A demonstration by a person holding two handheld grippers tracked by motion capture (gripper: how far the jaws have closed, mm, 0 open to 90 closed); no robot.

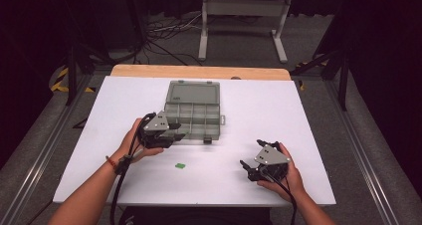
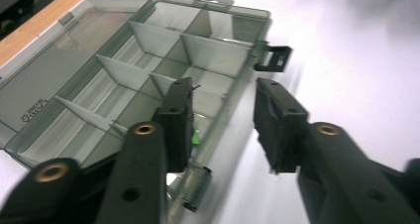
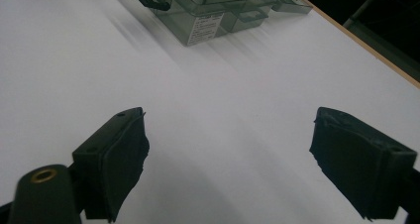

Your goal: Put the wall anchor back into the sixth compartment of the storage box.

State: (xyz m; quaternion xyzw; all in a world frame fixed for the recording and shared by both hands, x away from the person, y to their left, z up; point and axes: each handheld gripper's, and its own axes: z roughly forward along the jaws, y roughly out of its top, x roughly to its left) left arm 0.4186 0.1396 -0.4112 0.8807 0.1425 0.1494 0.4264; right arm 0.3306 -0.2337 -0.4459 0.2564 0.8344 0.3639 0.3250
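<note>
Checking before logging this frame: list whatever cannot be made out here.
- Green piece in the organizer box, left gripper view: mostly hidden behind a jaw of the left gripper.
- Box label, right gripper view: print too small.
- Box's near-left compartment, high view: covered by the left gripper.

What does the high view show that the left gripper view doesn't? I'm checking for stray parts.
High view: a small green piece lying on the white table, and the right gripper, open above bare table. Left gripper view: a speck of green at the near wall of the compartment box, beside a jaw. Both: that open box and the left gripper, jaws apart.
</note>
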